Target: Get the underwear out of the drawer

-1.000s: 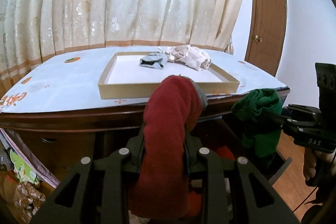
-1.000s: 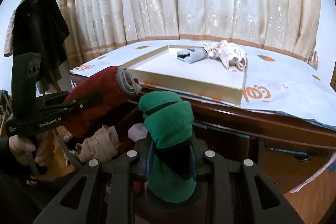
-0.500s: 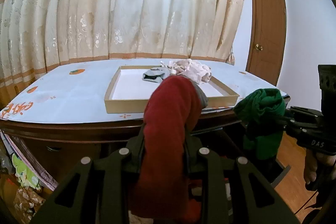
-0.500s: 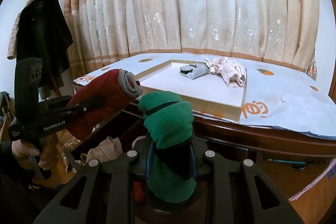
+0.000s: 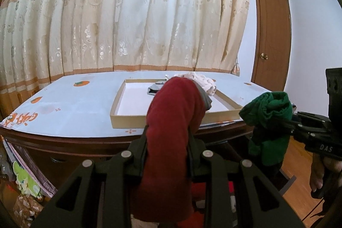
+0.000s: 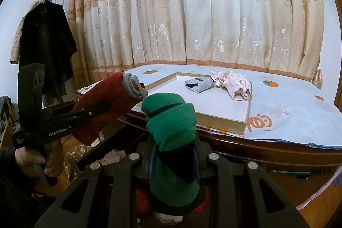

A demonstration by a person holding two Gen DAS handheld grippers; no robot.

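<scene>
1. My left gripper (image 5: pixel 167 155) fingers are pinching the red underwear (image 5: pixel 171 134); right gripper (image 6: pixel 174 161) fingers are pinching the green underwear (image 6: pixel 171 121).
2. Both rolls are pointing lengthwise toward the tray (image 6: pixel 245 119) on the bench (image 5: pixel 74 104) ahead, right one nearer.

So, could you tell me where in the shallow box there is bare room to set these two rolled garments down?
The near half of the shallow box, between its front wall and the grey garment, is bare. The far corner is crowded: grey garment beside the pale crumpled garment.
</scene>
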